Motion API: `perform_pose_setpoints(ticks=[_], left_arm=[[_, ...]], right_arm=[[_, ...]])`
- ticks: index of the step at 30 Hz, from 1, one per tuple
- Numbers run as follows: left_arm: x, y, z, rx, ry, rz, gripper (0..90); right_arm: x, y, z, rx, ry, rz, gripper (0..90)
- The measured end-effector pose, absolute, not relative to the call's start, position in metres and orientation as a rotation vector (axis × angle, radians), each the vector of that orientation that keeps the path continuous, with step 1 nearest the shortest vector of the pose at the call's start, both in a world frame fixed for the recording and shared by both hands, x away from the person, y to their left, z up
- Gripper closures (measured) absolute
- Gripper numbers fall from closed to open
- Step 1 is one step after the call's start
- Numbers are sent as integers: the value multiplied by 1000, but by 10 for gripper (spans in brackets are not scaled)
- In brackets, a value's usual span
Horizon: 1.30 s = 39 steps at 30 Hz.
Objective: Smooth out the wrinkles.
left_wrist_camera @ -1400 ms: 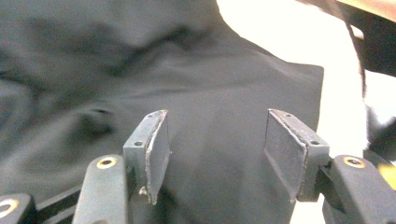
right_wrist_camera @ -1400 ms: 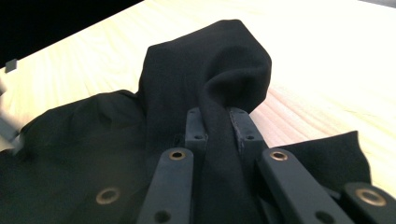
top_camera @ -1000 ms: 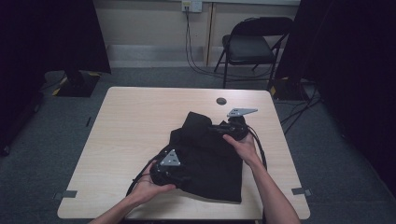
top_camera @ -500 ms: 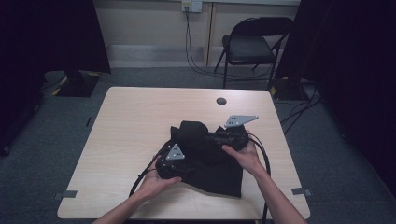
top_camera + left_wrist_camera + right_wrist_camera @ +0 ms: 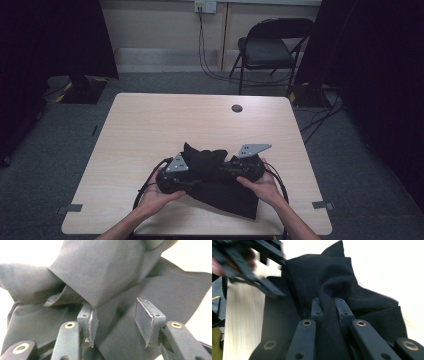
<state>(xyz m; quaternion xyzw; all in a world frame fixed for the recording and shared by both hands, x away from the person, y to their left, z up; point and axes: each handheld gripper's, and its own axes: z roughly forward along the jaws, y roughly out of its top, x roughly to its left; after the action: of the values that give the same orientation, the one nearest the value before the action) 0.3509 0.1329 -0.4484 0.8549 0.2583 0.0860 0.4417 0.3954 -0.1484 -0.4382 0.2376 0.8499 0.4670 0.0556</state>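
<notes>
Since the earlier frames the black cloth (image 5: 220, 185) has been gathered from a wide, flat spread into a bunched heap, and both hands have been drawn closer together near the front edge of the pale wooden worktop (image 5: 150, 130). The cloth is seen lying on the worktop's near half, between the two hands, with one peak of fabric raised above the rest and a flat flap left trailing toward the front edge.

The left claw (image 5: 116, 322) is held partly open; its jaws have just been closing, and a fold of the cloth is draped against the left pad (image 5: 91, 323) while the gap to the other pad is not yet pressed shut (fabric lies behind it, loose). The right claw (image 5: 329, 308) is seen narrowed onto a ridge of the black cloth, which is pinched between its two pads.

In the high view the left claw (image 5: 187, 175) and right claw (image 5: 227, 167) are pointed toward each other across the heap. A small dark round grommet (image 5: 237, 108) is set into the worktop's far side, well apart from the cloth.
</notes>
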Motion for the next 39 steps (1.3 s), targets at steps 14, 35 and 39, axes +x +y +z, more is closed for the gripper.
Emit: perform_pose_setpoints(ticks=[14, 35, 39], left_arm=[[353, 102, -482, 2270, 631, 63, 663], [352, 101, -479, 2213, 654, 93, 625], [346, 116, -456, 2117, 636, 97, 610]], right_arm=[[405, -149, -438, 774, 2545, 1407, 795], [372, -137, -463, 737, 2576, 1240, 764], [375, -142, -467, 807, 2575, 1278, 627]])
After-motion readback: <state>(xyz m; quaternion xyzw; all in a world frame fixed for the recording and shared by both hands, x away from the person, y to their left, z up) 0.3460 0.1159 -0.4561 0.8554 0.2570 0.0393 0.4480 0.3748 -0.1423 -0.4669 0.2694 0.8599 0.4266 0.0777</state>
